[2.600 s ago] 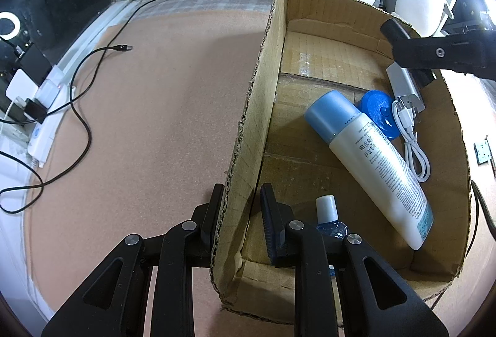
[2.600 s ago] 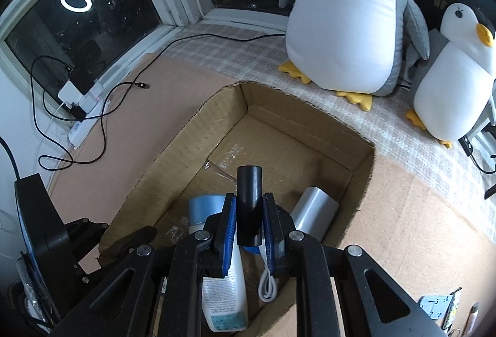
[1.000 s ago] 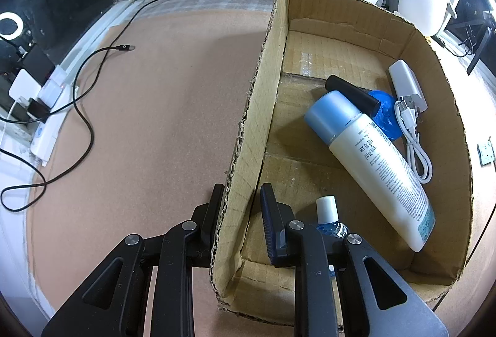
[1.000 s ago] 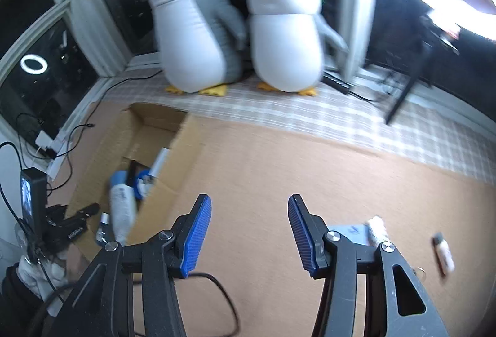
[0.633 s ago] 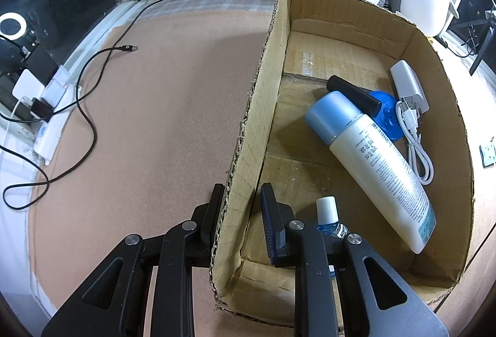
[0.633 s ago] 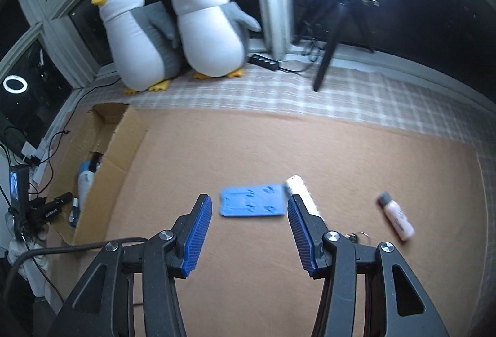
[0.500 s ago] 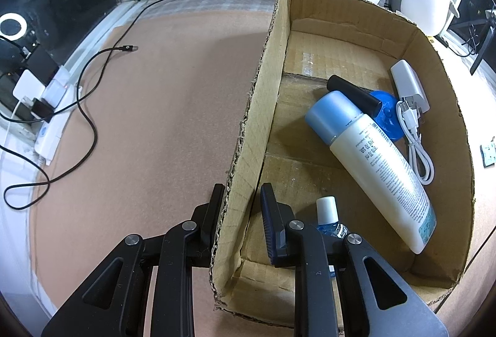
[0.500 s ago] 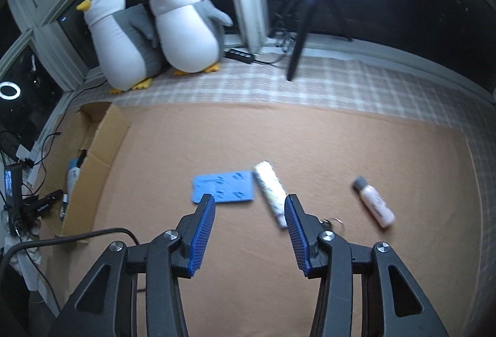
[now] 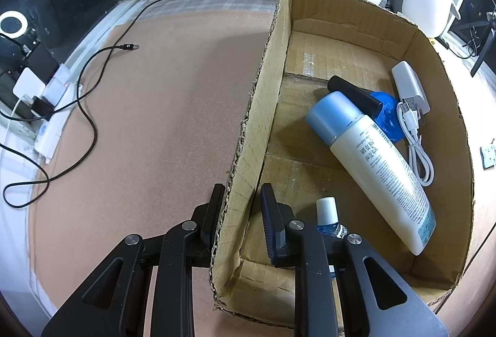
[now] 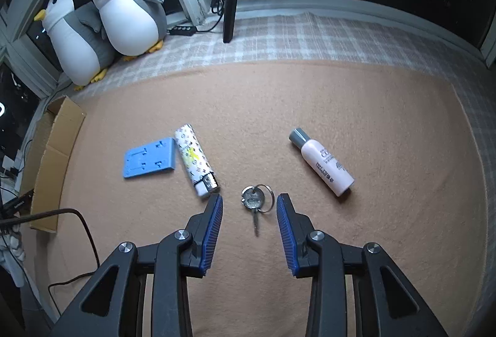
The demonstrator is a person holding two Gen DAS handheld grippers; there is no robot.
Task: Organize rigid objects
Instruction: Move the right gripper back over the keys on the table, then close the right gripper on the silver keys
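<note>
Now the right claw (image 10: pixel 249 206) hangs spread wide over the key (image 10: pixel 253 202), flat on the surface between its tips: thin, stiff, probably slippery, best pinched at the ring. Farther left, the left claw (image 9: pixel 240 206) clamps the cardboard box (image 9: pixel 248 126) wall.

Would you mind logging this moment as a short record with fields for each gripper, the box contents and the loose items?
left gripper: shut on cardboard box wall
right gripper: open, key between its fingers
in box: large bottle, black cylinder, white cable
loose on mat: lighter, blue plate, pink bottle
</note>
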